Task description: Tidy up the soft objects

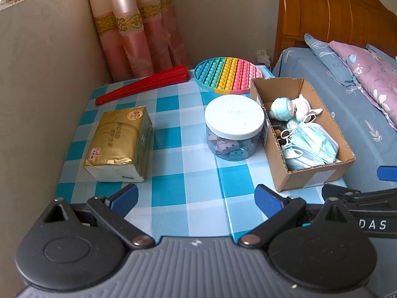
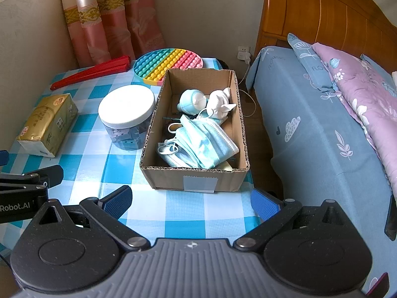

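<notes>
A cardboard box (image 1: 315, 173) (image 2: 193, 177) stands on the right side of the checked table (image 1: 188, 188) (image 2: 82, 159). Inside lie several blue face masks (image 1: 311, 144) (image 2: 206, 144), a pale blue round toy (image 1: 281, 109) (image 2: 191, 100) and a white soft toy (image 1: 302, 106) (image 2: 220, 103). A gold tissue pack (image 1: 119, 141) (image 2: 47, 124) lies at the left. My left gripper (image 1: 196, 200) hovers open over the table's front edge with nothing between its fingers. My right gripper (image 2: 191, 202) is open just in front of the box, also holding nothing.
A clear jar with a white lid (image 1: 234, 124) (image 2: 126, 114) stands beside the box. A rainbow pop-it disc (image 1: 228, 74) (image 2: 168, 64) and a folded red fan (image 1: 144, 84) (image 2: 91, 73) lie at the back. A bed (image 2: 322, 129) with pillows borders the right; curtains (image 1: 139, 24) hang behind.
</notes>
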A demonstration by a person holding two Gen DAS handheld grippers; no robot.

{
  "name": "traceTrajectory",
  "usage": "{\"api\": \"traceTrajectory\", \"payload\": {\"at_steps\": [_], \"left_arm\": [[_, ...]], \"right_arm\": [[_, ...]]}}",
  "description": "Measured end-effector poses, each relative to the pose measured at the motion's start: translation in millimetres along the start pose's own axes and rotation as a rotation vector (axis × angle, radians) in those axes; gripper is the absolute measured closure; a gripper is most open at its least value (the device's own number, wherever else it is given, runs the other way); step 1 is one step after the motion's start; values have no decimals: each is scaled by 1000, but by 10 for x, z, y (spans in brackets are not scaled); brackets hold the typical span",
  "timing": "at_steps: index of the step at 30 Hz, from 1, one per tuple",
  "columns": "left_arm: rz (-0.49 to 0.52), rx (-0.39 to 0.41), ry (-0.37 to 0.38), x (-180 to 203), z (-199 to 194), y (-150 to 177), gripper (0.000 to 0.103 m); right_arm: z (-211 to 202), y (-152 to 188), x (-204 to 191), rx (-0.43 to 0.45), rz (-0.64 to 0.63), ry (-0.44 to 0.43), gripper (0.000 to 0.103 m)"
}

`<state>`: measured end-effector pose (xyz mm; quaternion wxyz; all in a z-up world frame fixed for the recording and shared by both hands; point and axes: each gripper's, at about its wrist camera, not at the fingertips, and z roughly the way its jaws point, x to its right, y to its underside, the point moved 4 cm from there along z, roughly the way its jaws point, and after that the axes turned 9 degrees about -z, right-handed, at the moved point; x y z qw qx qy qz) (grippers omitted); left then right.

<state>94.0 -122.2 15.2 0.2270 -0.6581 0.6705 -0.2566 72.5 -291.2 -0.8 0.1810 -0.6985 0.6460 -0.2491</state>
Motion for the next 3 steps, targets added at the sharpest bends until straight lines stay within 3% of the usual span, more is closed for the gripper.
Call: {"api": "traceTrajectory", "payload": {"at_steps": [3], "left_arm": [[1,0,-1,-1,-2,-1,3]], "right_arm": [[0,0,1,0,0,0,0]]}}
